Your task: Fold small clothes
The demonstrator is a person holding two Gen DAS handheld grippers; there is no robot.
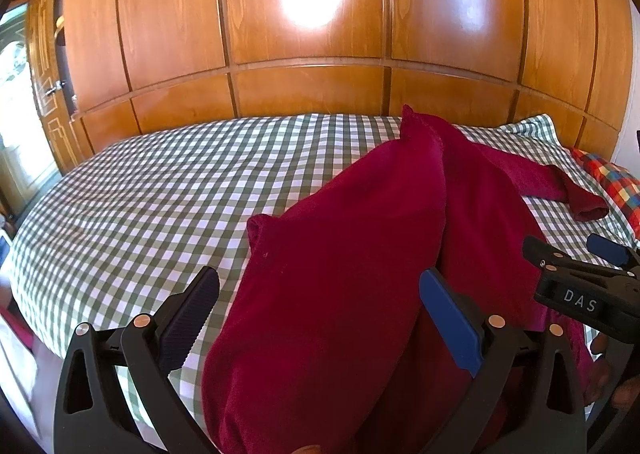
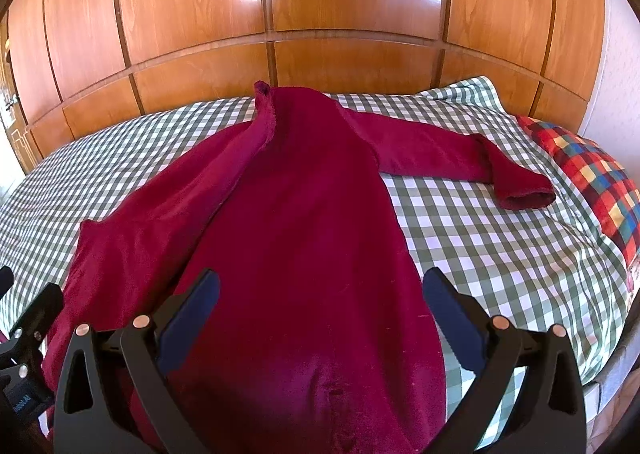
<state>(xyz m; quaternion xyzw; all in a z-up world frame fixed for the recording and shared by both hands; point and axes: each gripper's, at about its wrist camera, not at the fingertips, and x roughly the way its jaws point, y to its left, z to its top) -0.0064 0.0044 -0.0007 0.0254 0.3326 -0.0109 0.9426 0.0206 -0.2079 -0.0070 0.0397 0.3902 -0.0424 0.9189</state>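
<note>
Lying on the checked bed (image 2: 480, 222), a dark red garment (image 2: 304, 214) is seen with one sleeve (image 2: 460, 158) stretched sideways. The left tool (image 1: 320, 318) and right tool (image 2: 320, 318) are held spread apart over its near end, gripping nothing.

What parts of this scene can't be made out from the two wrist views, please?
- Near hem of the red garment: cut off by the bottom edge behind both grippers, in both views.
- Its left sleeve: folded over in the right wrist view; unclear how it lies.
- Right gripper in the left wrist view: cut by the right edge.
- Colourful checked pillow: its far side runs past the bed edge.
- Left gripper: whether its open fingers touch cloth is unclear.
</note>
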